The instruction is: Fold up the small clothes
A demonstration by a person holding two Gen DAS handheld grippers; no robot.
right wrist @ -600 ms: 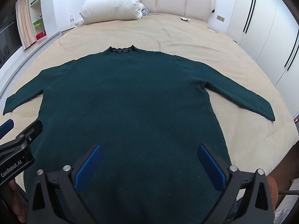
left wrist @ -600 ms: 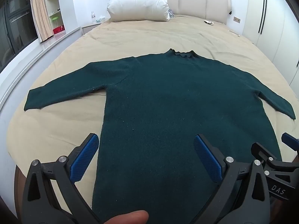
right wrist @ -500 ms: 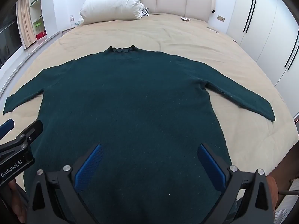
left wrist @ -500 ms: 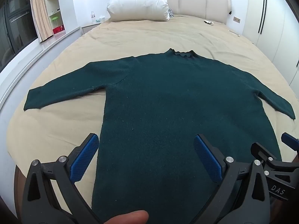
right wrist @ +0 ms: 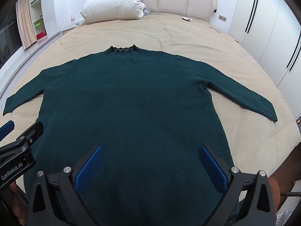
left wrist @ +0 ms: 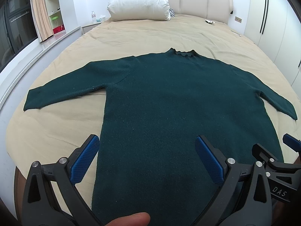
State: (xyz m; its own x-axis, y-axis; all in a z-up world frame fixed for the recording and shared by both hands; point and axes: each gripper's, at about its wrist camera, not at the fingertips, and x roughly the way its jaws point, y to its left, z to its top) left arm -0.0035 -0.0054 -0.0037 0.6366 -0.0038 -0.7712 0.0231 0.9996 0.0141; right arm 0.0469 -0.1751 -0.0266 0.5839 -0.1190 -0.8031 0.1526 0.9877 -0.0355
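Note:
A dark green knit sweater (left wrist: 169,98) (right wrist: 131,98) lies flat and face up on the tan bed cover, collar toward the headboard, both sleeves spread out to the sides. My left gripper (left wrist: 146,141) hovers open above the sweater's lower left part, its left blue pad over the hem's side edge. Over the lower middle of the sweater my right gripper (right wrist: 150,150) hangs open, nothing between its blue pads. Each gripper shows at the edge of the other's view. A fingertip (left wrist: 129,219) shows at the bottom of the left wrist view.
The bed (left wrist: 47,131) fills the scene, with a large white pillow (left wrist: 139,1) against the padded headboard. A small item (left wrist: 209,21) lies near the far right corner. White wardrobes (right wrist: 263,18) stand on the right; a ledge, curtain and shelves run along the left.

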